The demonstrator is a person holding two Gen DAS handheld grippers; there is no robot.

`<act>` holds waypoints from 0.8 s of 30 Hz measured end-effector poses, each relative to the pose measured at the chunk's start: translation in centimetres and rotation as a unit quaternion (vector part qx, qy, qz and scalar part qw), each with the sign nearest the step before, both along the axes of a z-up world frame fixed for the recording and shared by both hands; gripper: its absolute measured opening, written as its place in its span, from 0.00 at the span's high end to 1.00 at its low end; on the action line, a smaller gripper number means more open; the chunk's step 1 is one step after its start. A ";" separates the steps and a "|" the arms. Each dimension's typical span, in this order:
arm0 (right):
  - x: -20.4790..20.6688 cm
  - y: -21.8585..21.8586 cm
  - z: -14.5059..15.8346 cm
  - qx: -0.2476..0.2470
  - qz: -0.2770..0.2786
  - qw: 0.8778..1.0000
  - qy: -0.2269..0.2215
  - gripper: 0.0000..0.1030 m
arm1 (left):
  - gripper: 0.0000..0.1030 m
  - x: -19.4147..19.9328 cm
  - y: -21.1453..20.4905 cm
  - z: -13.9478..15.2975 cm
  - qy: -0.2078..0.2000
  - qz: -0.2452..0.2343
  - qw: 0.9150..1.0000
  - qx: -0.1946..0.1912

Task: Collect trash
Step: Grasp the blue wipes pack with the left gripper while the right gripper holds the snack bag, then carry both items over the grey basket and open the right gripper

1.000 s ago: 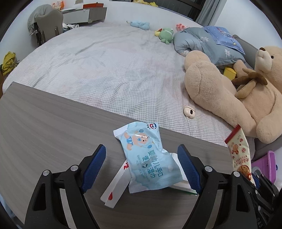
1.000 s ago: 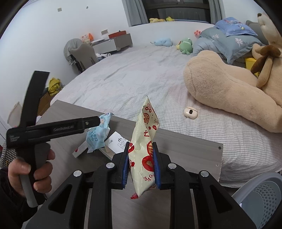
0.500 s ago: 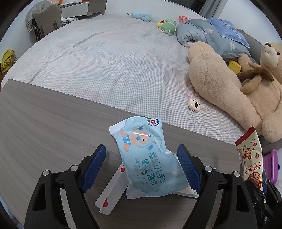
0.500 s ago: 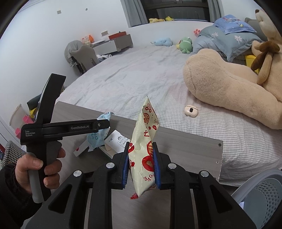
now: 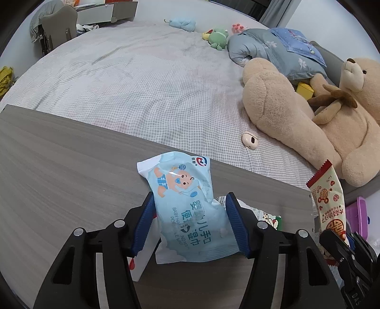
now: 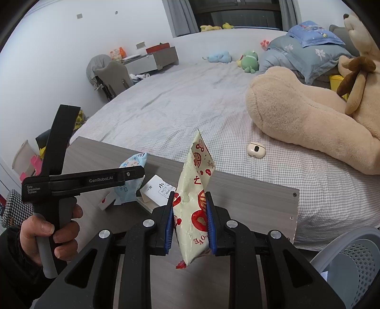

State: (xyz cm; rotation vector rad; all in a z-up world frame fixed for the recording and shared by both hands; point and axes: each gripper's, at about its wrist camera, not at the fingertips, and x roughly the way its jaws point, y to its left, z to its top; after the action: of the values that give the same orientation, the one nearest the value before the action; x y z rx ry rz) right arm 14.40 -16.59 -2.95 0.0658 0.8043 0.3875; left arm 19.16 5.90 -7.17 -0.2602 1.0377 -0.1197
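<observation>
Now left gripper (image 5: 190, 223) level, clamped on wipes packet (image 5: 187, 209); right gripper (image 6: 190, 223) clamps upright snack wrapper (image 6: 193, 214).

I'm looking across a grey wood-grain table (image 5: 59, 166) onto a wide bed (image 5: 142, 78) with a checked sheet. A big tan teddy bear (image 5: 308, 118) sprawls on its right side, just in front of blue bedding (image 5: 273, 47). White walls (image 6: 59, 47) around me, grey curtains (image 6: 180, 16) framing a dark window (image 6: 237, 14), and a grey chair (image 6: 111, 73) standing beyond the bed.
</observation>
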 end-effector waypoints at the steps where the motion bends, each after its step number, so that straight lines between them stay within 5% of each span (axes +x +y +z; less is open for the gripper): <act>1: 0.0 0.0 0.0 0.000 0.000 1.000 0.000 0.77 | 0.45 -0.3 0.2 0.2 -0.004 0.001 1.000 -0.004; 15: -2.2 -0.3 0.8 0.004 -0.008 1.000 -0.009 0.77 | 0.45 -6.8 2.8 6.0 -0.087 0.018 0.996 0.001; 24: -5.4 -1.3 1.3 0.003 -0.018 1.000 -0.018 0.77 | 0.45 -12.0 0.8 8.0 -0.122 -0.002 0.992 0.011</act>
State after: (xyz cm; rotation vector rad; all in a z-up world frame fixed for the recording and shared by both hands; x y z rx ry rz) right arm 9.04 -17.88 -1.62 0.0784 0.7665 0.3552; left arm 7.12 6.69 0.82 -0.2173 0.7952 -0.1389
